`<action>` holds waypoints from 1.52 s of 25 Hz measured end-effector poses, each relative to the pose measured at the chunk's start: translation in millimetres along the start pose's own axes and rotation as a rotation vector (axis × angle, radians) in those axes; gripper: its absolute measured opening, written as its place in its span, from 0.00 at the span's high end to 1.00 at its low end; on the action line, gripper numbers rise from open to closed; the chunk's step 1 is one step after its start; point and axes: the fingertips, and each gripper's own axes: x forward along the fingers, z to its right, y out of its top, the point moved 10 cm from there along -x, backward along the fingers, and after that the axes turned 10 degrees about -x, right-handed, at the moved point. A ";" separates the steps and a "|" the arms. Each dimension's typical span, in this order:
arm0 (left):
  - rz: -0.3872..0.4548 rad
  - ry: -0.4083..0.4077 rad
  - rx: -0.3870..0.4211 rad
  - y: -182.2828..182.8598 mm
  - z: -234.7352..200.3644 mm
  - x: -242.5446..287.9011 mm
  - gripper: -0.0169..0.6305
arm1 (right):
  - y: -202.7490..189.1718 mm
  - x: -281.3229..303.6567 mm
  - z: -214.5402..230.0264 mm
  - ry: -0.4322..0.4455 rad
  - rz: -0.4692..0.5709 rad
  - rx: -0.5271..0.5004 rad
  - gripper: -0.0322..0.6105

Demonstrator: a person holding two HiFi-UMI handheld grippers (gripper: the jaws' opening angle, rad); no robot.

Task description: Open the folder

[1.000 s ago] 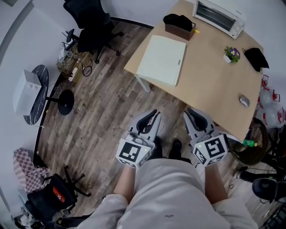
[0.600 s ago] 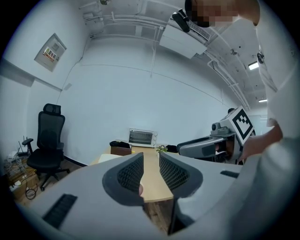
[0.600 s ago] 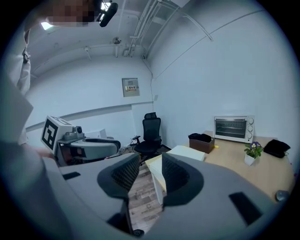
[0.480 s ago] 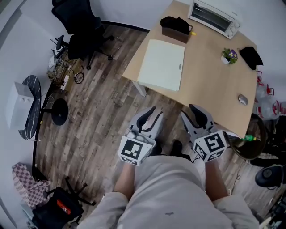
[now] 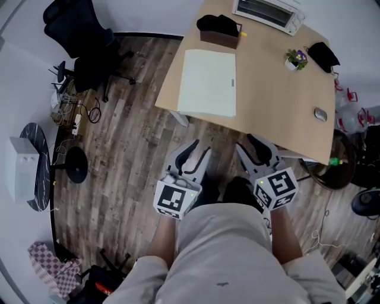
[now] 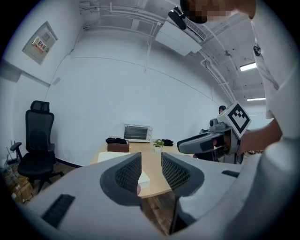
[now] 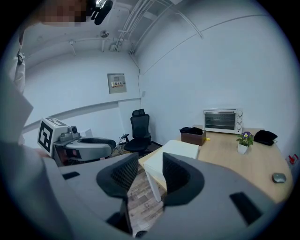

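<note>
Short of the table's near edge, the left gripper and right gripper are hanging empty, jaws spread after just opening. The closed folder is lying along the table's left edge. Approach seems under way; next, I judge, reaching its cover edge.

The jaws of the left gripper and the right gripper have just been opening with nothing between them, while in the head view the table, the white folder and the toaster oven have slid up and left, the oven now cut by the top edge.
</note>
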 end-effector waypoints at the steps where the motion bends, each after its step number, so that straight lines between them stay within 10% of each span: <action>1: -0.007 -0.010 0.018 -1.0 -1.6 2.4 0.79 | -1.0 0.9 0.1 -0.013 -0.005 0.007 0.70; 15: -0.131 -0.126 0.099 -7.1 -7.4 68.1 0.75 | -17.8 0.9 34.2 -0.121 -0.051 0.088 0.70; 38: -0.323 -0.076 0.160 -10.4 -19.0 171.8 0.71 | -54.7 69.8 129.0 0.001 -0.120 0.113 0.70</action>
